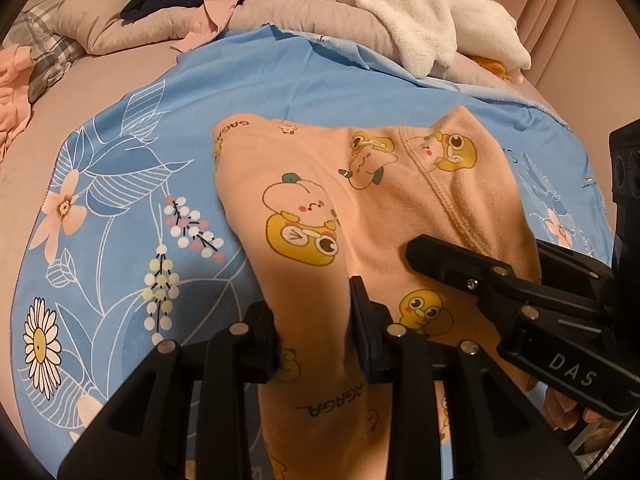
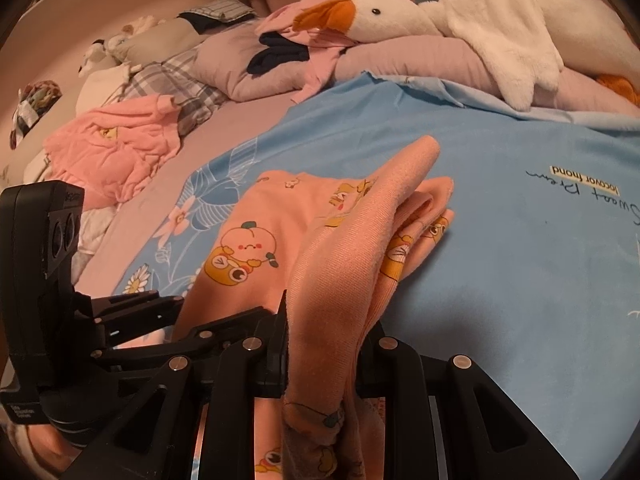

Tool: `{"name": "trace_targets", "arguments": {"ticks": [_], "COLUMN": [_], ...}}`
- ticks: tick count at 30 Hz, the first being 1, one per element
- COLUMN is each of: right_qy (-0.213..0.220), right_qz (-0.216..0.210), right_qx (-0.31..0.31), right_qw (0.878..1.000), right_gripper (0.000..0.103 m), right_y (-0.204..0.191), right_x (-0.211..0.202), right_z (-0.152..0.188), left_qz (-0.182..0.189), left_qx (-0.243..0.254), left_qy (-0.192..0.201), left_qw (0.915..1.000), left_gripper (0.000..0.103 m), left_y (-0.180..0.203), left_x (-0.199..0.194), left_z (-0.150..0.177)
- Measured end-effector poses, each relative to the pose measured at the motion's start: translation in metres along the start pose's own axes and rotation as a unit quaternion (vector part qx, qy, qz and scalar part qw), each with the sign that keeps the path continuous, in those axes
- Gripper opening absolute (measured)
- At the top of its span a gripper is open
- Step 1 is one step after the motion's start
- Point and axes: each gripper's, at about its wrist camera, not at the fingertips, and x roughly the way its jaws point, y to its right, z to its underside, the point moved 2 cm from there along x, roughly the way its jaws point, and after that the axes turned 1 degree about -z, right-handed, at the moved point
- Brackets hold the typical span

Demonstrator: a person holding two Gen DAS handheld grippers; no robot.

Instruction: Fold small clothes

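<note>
Peach cartoon-printed garment (image 1: 360, 208), partly folded on a blue sheet (image 1: 120, 184), is pinched by left gripper (image 1: 316, 320) and right gripper (image 2: 324, 344).

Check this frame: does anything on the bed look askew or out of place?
Mostly the peach duck-print garment itself: its right edge is bunched in rumpled layers on the blue floral sheet. Behind, crumpled pink and dark clothes lie unfolded beside the plush goose.

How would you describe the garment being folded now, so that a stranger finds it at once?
Find the blue floral blanket on the bed. The peach garment lies on it, held by both claws. Unlike the crumpled pink garment beside the blanket, it has yellow cartoon ducks.
</note>
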Motion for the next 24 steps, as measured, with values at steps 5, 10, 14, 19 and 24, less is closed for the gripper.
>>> {"name": "trace_targets", "arguments": {"ticks": [5, 10, 14, 19, 24], "right_qy": [-0.008, -0.016, -0.015, -0.012, -0.006], "right_qz": [0.001, -0.002, -0.004, -0.011, -0.021], "right_qx": [0.021, 0.055, 0.079, 0.108, 0.13], "right_qw": [1.0, 0.998, 0.997, 0.994, 0.991], "right_gripper": [0.024, 0.031, 0.041, 0.047, 0.048], "right_y": [0.012, 0.026, 0.038, 0.052, 0.06], "right_x": [0.002, 0.003, -0.001, -0.009, -0.017], "right_z": [0.001, 0.005, 0.01, 0.015, 0.019], "left_qz": [-0.009, -0.035, -0.034, -0.037, -0.042], "left_qx": [-0.002, 0.001, -0.011, -0.017, -0.02], "left_qy": [0.0, 0.004, 0.002, 0.002, 0.0], "left_qw": [1.0, 0.9994, 0.9994, 0.9992, 0.9989], "left_gripper": [0.041, 0.062, 0.069, 0.076, 0.078], "left_y": [-0.003, -0.006, -0.013, -0.018, -0.022], "left_x": [0.002, 0.002, 0.001, -0.004, -0.012], "left_z": [0.0, 0.001, 0.004, 0.009, 0.014]}}
